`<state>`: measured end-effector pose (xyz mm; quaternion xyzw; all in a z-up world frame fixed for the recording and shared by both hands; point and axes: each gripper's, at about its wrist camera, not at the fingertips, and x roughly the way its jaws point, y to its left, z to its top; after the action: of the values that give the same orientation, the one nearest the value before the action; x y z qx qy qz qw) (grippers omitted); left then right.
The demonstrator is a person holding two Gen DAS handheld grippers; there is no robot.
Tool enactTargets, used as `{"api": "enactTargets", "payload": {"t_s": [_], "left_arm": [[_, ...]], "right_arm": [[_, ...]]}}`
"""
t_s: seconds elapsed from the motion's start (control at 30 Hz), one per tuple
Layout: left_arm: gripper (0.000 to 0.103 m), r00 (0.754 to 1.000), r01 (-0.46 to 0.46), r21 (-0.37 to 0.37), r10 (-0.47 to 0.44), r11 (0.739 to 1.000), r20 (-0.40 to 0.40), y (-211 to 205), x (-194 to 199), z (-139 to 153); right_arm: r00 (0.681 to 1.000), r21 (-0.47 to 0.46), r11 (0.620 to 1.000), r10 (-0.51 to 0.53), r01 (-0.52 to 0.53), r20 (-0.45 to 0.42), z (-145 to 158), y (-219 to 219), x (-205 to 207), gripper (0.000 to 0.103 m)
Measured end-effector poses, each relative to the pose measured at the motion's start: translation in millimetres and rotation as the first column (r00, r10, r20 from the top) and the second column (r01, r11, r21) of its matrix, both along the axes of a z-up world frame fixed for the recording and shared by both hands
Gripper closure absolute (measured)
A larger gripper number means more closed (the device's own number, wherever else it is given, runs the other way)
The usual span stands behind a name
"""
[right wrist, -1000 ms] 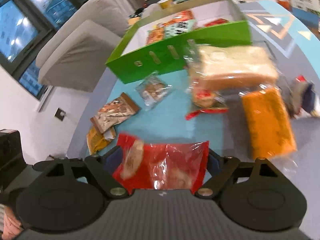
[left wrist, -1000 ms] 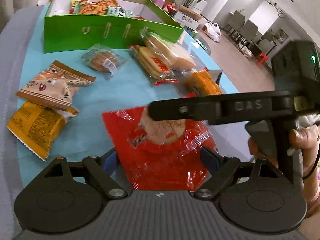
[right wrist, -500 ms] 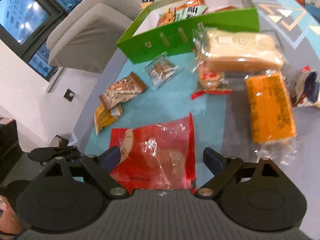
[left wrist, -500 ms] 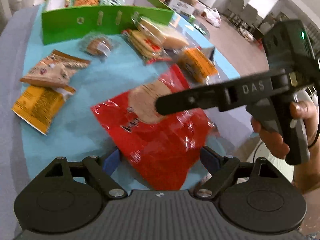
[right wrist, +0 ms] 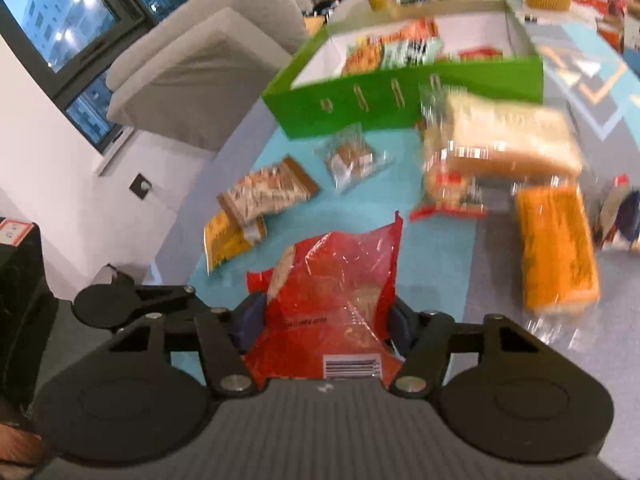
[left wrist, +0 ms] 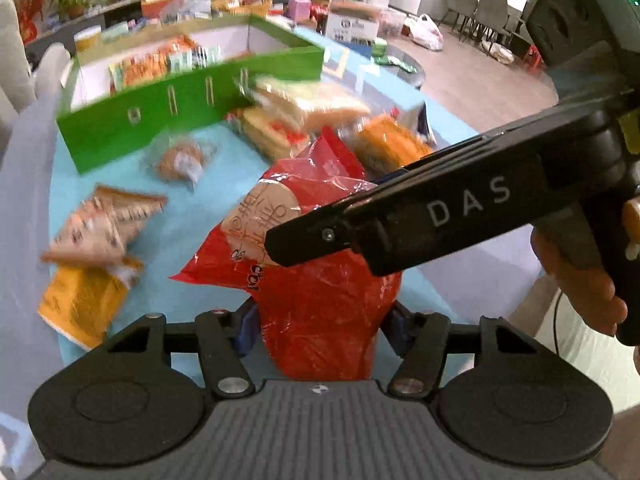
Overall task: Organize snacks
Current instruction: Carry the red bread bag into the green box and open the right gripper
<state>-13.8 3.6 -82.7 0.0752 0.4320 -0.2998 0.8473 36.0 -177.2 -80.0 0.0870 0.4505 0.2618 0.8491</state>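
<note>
The red snack bag (left wrist: 320, 280) is held between both claws at once, apparently so that the floppy, crinkled film is supported from two sides while it is carried toward the green box (left wrist: 188, 120). In the left wrist view the bag is seen pinched between the blue pads of the left claw (left wrist: 320, 324), with its printed face and a round cracker pattern turned upward and tilted away. The right claw (right wrist: 324, 320) is closed on the same bag (right wrist: 340, 292) from the other side, its barcode end lying nearest that camera; in the left wrist view its black body (left wrist: 440, 216) is seen crossing in front of the bag. The bag is lifted off the blue table (right wrist: 432, 248), in front of the green box and well short of it.

The green box stands open with packets already inside, which suggests it is the intended destination. Left on the table in front of the box are a clear-wrapped cookie (right wrist: 352, 158), a brown-and-white packet (right wrist: 266, 192) overlapping a yellow packet (right wrist: 228, 240), a bagged loaf of bread (right wrist: 508, 140) just beside the box wall, and an orange packet (right wrist: 556, 248) further from it. Much of the scene is blurred.
</note>
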Motion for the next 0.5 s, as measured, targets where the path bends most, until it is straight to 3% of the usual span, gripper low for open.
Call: {"api": "enactTargets", "payload": {"t_s": [0.27, 0.5], "left_arm": [[0.046, 0.992, -0.015, -0.011, 0.016, 1.000, 0.122, -5, 30, 37], [0.047, 0.980, -0.037, -0.027, 0.042, 0.999, 0.197, -15, 84, 67]], "right_arm": [[0.995, 0.065, 0.997, -0.046, 0.041, 0.088, 31, -12, 30, 0.034], [0.987, 0.123, 0.990, -0.086, 0.069, 0.137, 53, -24, 80, 0.034]]}}
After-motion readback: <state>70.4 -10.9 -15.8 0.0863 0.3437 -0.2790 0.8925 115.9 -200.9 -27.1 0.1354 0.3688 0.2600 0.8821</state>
